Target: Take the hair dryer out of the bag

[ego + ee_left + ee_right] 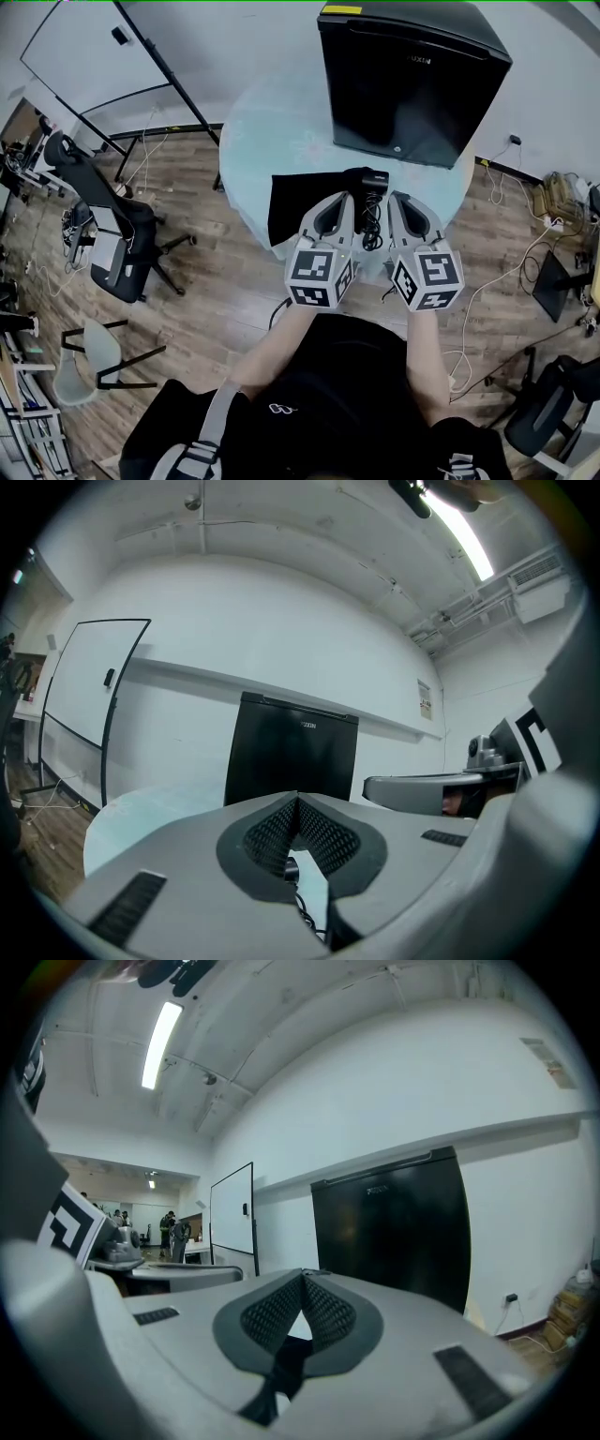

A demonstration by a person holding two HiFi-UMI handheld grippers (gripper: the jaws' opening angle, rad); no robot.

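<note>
The left hand-held gripper and right hand-held gripper are hovering over the tabletop, jaws pressed together, flanking the dryer, which is lying beside the bag.

The bag is matt black cloth, the table smooth, the floor wood.

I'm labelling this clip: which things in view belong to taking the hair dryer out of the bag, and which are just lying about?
Part of the job:
- hair dryer and its cord
- black bag
- left gripper and right gripper, both shut

Just lying about:
- black fridge
- whiteboard
- office chair
</note>
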